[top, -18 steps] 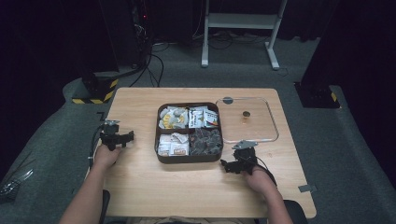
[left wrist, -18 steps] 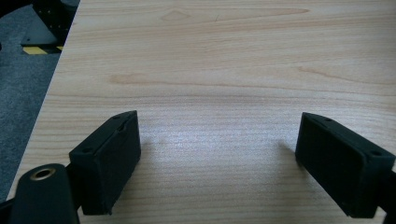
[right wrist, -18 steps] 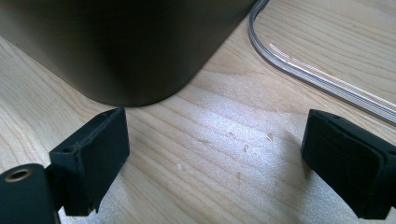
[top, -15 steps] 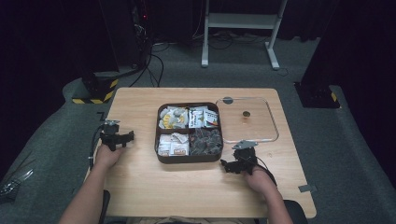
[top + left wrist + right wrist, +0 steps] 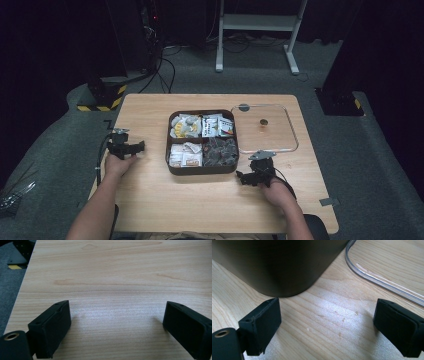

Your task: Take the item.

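A dark brown box [image 5: 202, 168] with four compartments of wrapped snacks stands mid-table. Its clear lid [image 5: 265, 129] lies flat to the right of it. My left gripper [image 5: 126, 147] rests at the table's left edge, a hand's width from the box. In the left gripper view that gripper [image 5: 116, 325] stands open over bare wood. My right gripper [image 5: 254, 175] rests just off the box's near right corner. The right gripper view has it [image 5: 327, 326] open, the box's rounded corner [image 5: 279, 265] close ahead and the lid's rim [image 5: 382, 281] to the right.
The wooden table [image 5: 210, 205] has bare room in front of the box and behind it. Its left edge [image 5: 21, 287] runs close beside my left gripper. Grey carpet, cables and a white stand frame [image 5: 255, 25] lie beyond the far edge.
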